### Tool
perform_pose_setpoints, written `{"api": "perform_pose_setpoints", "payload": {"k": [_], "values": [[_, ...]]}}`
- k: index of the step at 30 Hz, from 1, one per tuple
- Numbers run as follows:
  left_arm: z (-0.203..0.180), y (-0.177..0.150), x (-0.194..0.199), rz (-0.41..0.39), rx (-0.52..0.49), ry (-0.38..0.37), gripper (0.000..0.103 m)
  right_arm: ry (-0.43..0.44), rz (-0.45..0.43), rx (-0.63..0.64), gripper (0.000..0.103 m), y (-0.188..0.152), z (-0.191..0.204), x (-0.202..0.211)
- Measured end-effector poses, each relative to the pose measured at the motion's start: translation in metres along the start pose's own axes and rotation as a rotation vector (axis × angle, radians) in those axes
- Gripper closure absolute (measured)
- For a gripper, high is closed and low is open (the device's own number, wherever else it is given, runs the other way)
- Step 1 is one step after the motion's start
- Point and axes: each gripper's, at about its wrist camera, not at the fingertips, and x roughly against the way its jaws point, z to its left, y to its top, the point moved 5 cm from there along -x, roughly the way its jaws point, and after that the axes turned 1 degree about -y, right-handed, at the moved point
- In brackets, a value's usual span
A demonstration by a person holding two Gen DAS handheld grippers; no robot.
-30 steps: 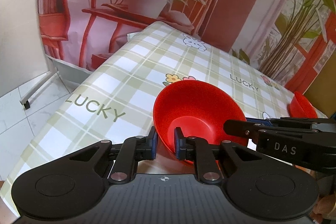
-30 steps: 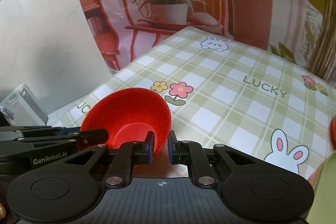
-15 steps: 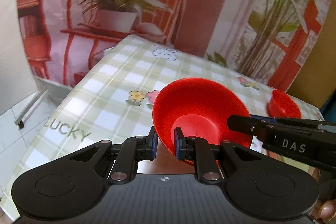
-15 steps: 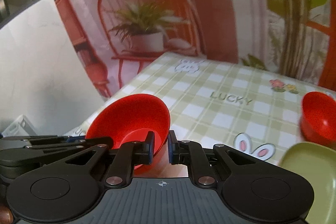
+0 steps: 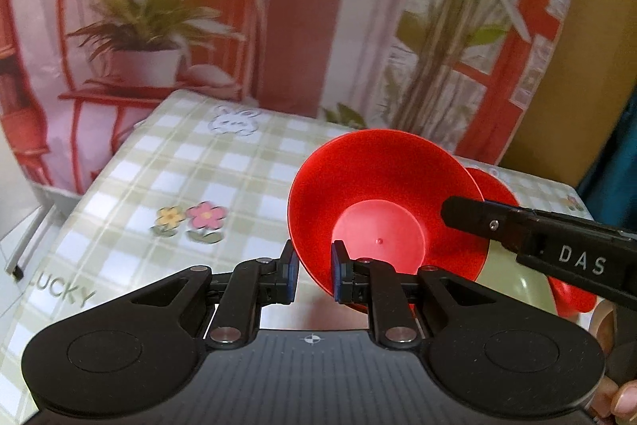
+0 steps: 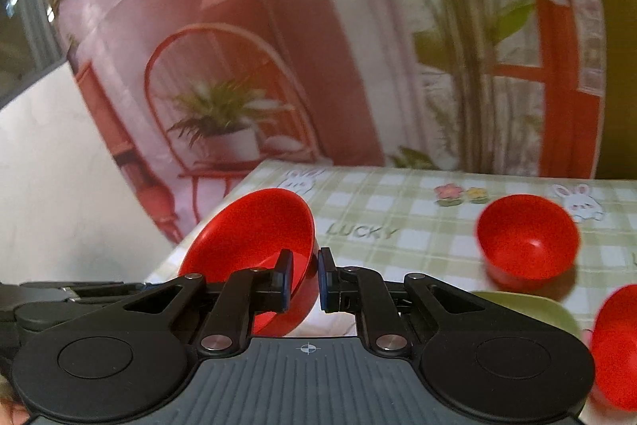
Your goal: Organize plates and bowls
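Observation:
Both grippers are shut on the rim of one red bowl (image 5: 382, 202), held in the air above the checked table. My left gripper (image 5: 314, 269) pinches its near rim. My right gripper (image 6: 304, 279) pinches the opposite rim of the same bowl (image 6: 254, 226); its arm crosses the left wrist view on the right. A second red bowl (image 6: 527, 237) stands on the table to the right. A third red bowl (image 6: 615, 345) sits at the right edge. A green plate (image 6: 525, 309) lies just beyond the right gripper.
The table (image 5: 199, 178) has a green checked cloth with flowers and rabbits. A printed backdrop with a chair and plants hangs behind it. The table's left edge drops to a white floor (image 5: 12, 237).
Both grippers have carried the red bowl to the right across the table. The other red bowls and the green plate have come into the right wrist view.

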Motion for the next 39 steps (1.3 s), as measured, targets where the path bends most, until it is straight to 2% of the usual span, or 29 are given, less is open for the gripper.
{"api": "perform_pose_setpoints", "payload": {"k": [10,24,39], "values": [[-0.066,0.009,-0.016,0.004,-0.087,-0.067,0.085,-0.071,-0.074,-0.095,0.091,0.003,-0.062,0.034],[-0.159,0.003,-0.044,0.024,-0.2,-0.177,0.085,-0.194,-0.14,-0.199,0.091,0.0,-0.15,0.08],[-0.217,-0.011,-0.061,0.063,-0.282,-0.242,0.084,-0.266,-0.161,-0.259,0.091,-0.014,-0.202,0.11]]}}
